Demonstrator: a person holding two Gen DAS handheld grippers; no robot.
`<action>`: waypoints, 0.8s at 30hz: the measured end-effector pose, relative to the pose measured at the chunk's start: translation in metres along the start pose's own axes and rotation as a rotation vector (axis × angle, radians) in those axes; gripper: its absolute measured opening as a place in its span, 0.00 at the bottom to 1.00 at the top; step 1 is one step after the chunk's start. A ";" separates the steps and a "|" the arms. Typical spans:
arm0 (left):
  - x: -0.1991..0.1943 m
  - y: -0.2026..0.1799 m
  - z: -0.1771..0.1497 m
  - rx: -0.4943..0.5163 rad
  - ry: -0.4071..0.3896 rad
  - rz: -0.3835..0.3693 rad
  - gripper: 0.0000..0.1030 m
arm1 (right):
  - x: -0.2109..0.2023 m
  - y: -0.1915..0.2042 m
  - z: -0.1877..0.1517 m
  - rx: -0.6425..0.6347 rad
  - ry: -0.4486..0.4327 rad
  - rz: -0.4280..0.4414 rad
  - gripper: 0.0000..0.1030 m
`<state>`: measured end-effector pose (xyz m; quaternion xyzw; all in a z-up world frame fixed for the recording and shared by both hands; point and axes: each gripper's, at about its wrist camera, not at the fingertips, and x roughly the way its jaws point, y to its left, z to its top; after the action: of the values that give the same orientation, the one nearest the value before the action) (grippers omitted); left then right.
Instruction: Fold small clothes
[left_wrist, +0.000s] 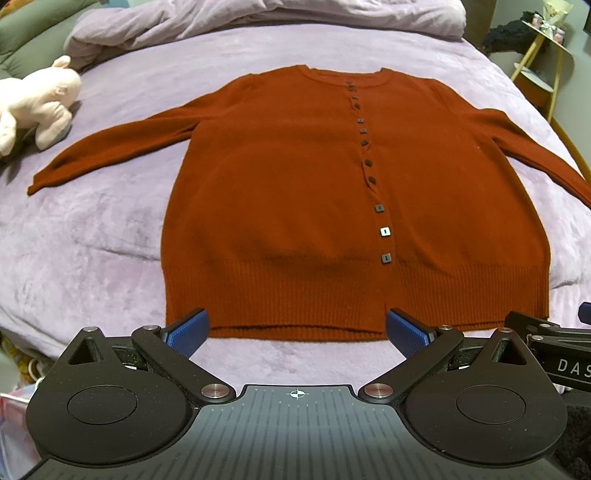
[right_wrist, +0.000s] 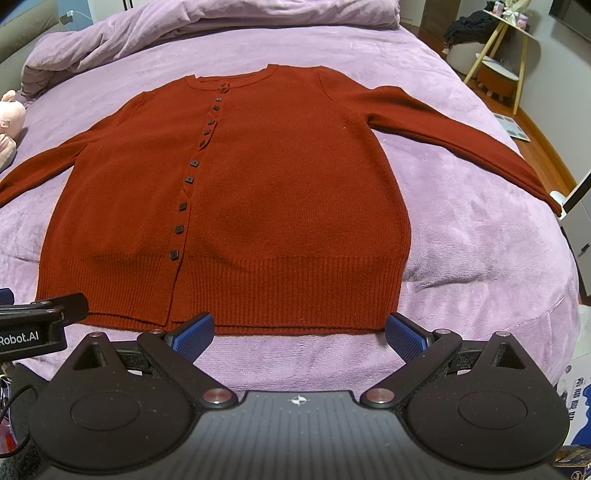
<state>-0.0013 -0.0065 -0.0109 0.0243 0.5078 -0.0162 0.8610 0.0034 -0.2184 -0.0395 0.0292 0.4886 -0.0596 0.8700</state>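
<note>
A bed (left_wrist: 92, 236) under a lilac blanket fills the room, one pink plush (left_wrist: 40, 107) at its left. One rust cardigan (left_wrist: 295, 192) lies flat, buttoned, sleeves spread. Left gripper (left_wrist: 297, 326) hangs at the hem, fingers (left_wrist: 188, 326) wide apart and empty, the hem's near edge lying between them. Right gripper (right_wrist: 299, 328), jaws likewise spread, sits just short of the hem. About eleven buttons (left_wrist: 385, 231); the top ones blur. The left-hand cuff is cut off in the right view.
</note>
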 end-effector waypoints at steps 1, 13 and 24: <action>0.000 0.000 0.000 0.000 0.000 0.000 1.00 | 0.000 0.000 0.000 0.000 0.000 0.000 0.96; 0.001 0.001 0.001 -0.007 0.007 -0.005 1.00 | 0.000 -0.001 0.000 0.000 0.000 0.001 0.96; 0.002 0.002 0.001 -0.010 0.012 -0.009 1.00 | 0.000 -0.001 0.000 0.001 0.000 0.002 0.96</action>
<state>0.0008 -0.0041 -0.0123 0.0175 0.5132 -0.0175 0.8579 0.0034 -0.2190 -0.0400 0.0299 0.4887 -0.0589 0.8699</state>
